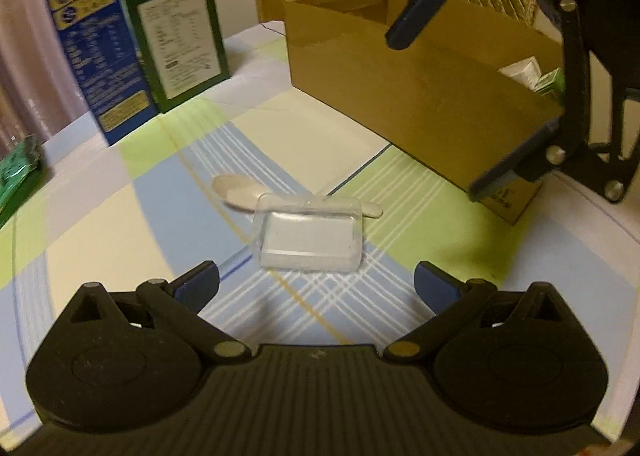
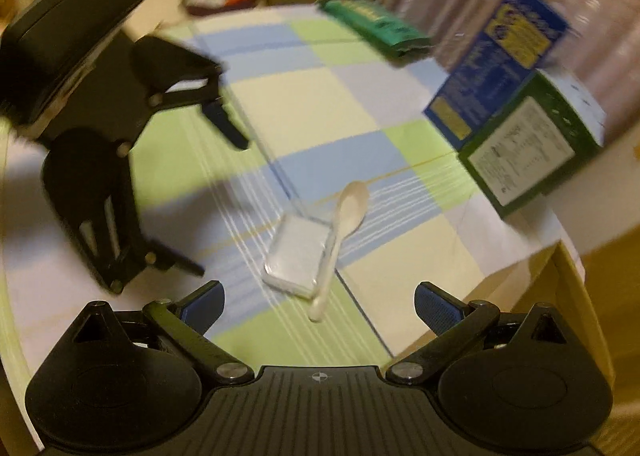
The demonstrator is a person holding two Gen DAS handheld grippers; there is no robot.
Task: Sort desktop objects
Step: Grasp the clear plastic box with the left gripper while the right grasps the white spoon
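A clear plastic tray [image 1: 308, 238] lies on the checked tablecloth with a white plastic spoon [image 1: 240, 191] just behind it, touching its far edge. My left gripper [image 1: 316, 288] is open and empty, just short of the tray. My right gripper [image 2: 318, 304] is open and empty; its view shows the tray [image 2: 298, 256] and the spoon [image 2: 344, 223] lying along the tray's right side. The right gripper also shows in the left wrist view [image 1: 456, 87], open, over the near wall of the cardboard box [image 1: 400, 95]. The left gripper shows in the right wrist view [image 2: 208, 191].
A blue carton [image 1: 92, 39] and a green carton [image 1: 180, 31] stand at the back left. A green packet [image 1: 18, 171] lies at the left edge. Small boxes [image 1: 532, 73] lie inside the cardboard box. The right wrist view is blurred.
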